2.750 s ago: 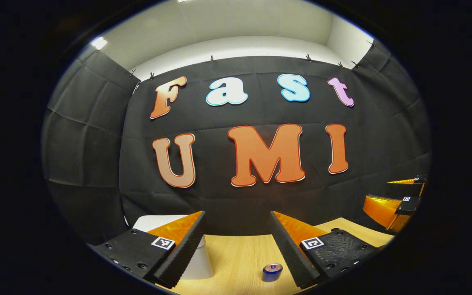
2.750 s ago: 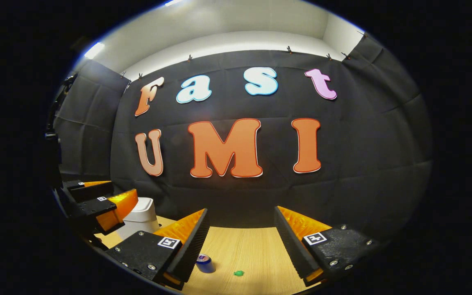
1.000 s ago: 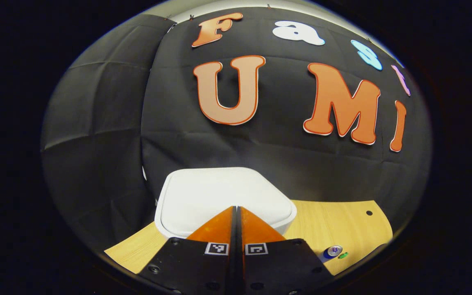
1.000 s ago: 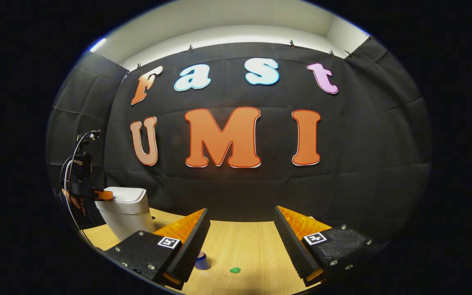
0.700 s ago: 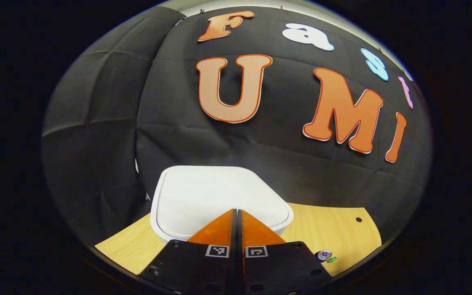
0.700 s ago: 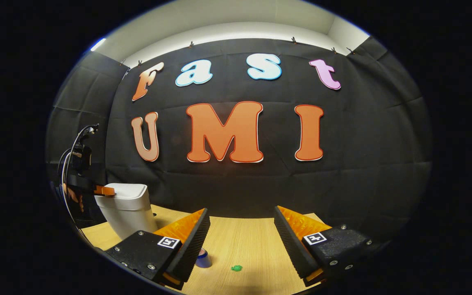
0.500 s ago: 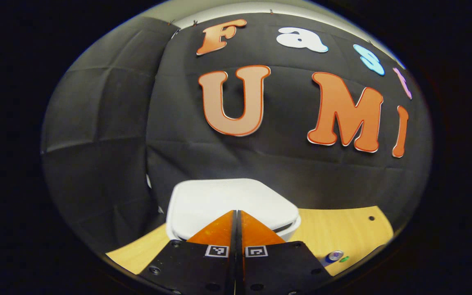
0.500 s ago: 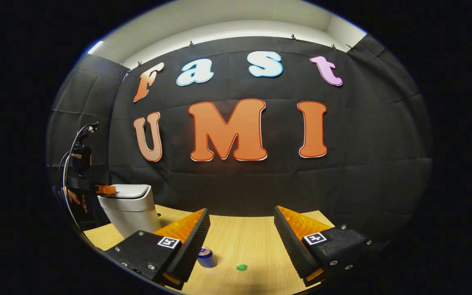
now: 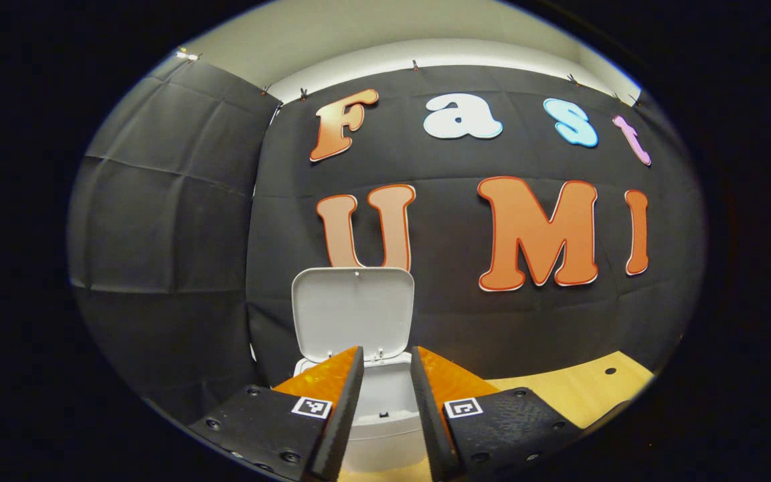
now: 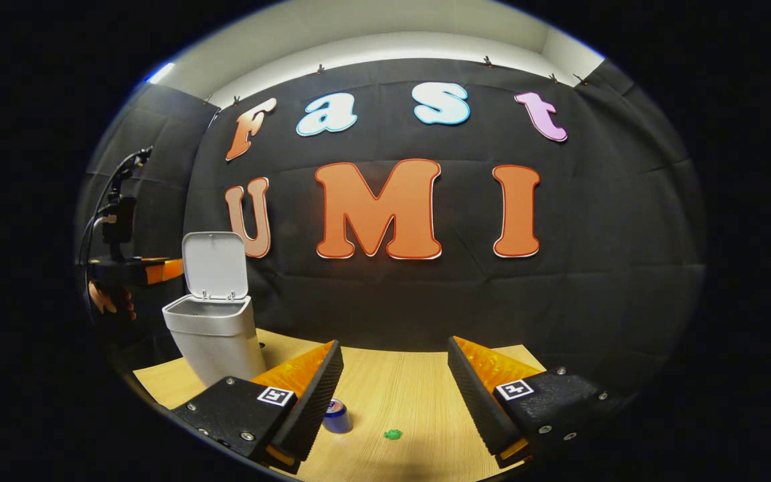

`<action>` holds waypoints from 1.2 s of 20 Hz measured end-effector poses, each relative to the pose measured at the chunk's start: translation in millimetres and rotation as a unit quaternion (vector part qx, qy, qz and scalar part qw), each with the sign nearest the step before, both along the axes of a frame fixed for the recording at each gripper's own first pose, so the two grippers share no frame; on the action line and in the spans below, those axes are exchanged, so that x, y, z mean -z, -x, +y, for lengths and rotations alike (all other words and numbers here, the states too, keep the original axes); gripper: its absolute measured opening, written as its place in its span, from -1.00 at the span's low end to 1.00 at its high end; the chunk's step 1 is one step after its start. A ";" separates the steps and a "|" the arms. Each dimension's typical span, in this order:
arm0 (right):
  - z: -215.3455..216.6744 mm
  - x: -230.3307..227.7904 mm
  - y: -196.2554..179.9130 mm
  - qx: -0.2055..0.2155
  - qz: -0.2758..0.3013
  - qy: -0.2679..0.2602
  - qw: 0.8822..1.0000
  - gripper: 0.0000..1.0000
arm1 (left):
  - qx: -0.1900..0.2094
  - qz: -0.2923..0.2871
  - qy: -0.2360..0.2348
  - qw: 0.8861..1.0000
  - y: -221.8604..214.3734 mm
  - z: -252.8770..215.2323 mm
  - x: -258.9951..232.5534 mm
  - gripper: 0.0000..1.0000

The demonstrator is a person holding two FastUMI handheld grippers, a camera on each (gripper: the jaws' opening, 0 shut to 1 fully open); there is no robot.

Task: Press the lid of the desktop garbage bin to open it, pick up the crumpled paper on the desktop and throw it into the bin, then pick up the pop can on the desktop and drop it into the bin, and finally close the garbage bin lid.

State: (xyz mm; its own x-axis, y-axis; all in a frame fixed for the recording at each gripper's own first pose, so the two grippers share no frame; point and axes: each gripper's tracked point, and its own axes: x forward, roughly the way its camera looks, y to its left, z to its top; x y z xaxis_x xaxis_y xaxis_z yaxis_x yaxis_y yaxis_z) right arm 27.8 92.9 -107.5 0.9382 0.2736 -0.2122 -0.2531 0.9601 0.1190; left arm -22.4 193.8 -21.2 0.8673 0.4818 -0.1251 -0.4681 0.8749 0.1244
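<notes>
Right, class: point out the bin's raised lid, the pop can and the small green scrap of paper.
bin lid (image 10: 215, 266): right gripper view, middle of its upright inner face.
pop can (image 10: 338, 416): right gripper view, side wall below the top rim.
green paper (image 10: 393, 434): right gripper view, middle of the scrap on the desk.

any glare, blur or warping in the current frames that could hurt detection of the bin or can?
Left gripper view: sharp, heavy fisheye bend at the edges, bin partly hidden behind the left gripper. Right gripper view: sharp, even light, open lid clean, pop can tiny and partly hidden behind the right gripper.
</notes>
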 end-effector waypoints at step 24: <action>27.8 218.5 -5.0 -0.052 0.170 0.053 0.983 0.88 | 0.102 -0.002 0.000 0.995 55.7 -149.7 -42.9 0.90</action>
